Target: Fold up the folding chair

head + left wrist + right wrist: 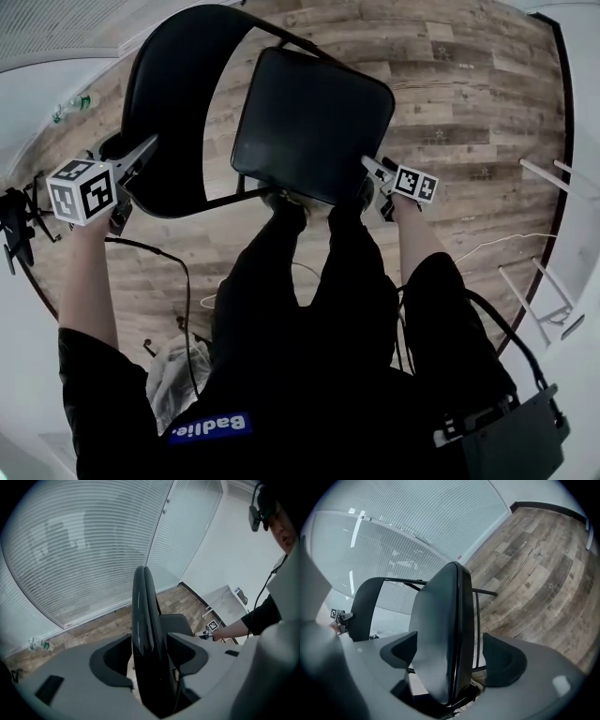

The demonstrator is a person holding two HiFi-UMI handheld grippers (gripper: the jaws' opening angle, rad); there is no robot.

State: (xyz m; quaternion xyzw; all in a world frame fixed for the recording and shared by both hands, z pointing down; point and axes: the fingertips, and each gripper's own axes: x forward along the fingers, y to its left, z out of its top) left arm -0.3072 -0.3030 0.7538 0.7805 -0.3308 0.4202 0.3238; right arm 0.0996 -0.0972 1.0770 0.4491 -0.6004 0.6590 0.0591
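A black folding chair stands open on the wood floor in front of my legs. Its seat (pixel 314 122) is in the middle of the head view and its curved backrest (pixel 173 103) is at the upper left. My left gripper (pixel 131 178) straddles the backrest's near edge (pixel 145 620), jaws open on either side. My right gripper (pixel 375 186) straddles the seat's right front corner; the seat (pixel 440 634) stands edge-on between its open jaws, with floor showing beside one pad. The right gripper view also shows the backrest (pixel 365 606) and the left gripper (pixel 341 617).
A glass wall with blinds (pixel 93 550) runs behind the chair, with a water bottle (pixel 75 103) at its foot. A dark tripod (pixel 14 225) stands at the far left. Cables (pixel 178 272) lie on the floor by my legs. White rack legs (pixel 544 281) stand at the right.
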